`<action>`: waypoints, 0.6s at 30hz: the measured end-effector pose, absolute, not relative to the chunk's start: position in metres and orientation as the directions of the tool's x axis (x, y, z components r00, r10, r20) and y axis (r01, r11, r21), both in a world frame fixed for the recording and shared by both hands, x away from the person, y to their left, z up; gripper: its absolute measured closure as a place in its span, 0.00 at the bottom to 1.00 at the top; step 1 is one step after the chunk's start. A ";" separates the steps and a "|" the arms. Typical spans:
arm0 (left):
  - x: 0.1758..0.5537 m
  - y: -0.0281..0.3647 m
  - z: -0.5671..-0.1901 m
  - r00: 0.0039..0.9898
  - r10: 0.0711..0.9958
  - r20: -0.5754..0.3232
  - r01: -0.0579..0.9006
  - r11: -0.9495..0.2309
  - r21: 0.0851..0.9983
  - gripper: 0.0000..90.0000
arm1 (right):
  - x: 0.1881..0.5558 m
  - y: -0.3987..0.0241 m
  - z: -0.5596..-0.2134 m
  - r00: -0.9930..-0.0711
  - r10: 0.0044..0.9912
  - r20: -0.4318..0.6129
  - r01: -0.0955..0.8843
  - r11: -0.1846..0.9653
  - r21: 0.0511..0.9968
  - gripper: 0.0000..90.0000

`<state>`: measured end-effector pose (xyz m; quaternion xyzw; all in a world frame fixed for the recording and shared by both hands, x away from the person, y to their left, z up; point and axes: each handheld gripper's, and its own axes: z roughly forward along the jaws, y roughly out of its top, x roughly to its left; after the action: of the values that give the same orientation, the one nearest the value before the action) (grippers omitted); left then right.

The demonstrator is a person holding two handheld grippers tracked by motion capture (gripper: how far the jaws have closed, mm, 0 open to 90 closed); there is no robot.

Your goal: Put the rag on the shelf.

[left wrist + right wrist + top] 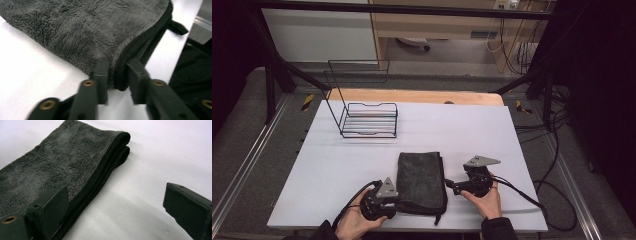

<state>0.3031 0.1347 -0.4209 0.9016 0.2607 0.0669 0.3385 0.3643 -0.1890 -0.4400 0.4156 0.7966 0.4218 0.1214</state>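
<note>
the folded dark towel is lying near the table's front edge, between your grippers. your left gripper is straddling the near hem corner, jaws slack, not pinching. your right gripper is standing wide, holding nothing. bite all layers at once; the wire rack is sitting well apart.

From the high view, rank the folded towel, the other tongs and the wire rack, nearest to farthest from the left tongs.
1. Folded towel: right at the left tongs, its near left corner between the jaws.
2. Right tongs: across the towel, at its right edge.
3. Wire rack: far side of the table, at the back left.
</note>
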 end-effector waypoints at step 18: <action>0.371 0.155 -0.404 0.748 0.644 -0.162 0.548 -0.462 0.698 0.08 | 0.360 -0.192 -0.440 -0.638 0.756 0.145 0.555 0.322 0.767 0.02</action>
<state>0.3712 0.1549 -0.4037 0.8526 0.3494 0.0625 0.3836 0.3601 -0.1916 -0.4398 0.4077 0.8040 0.4156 0.1208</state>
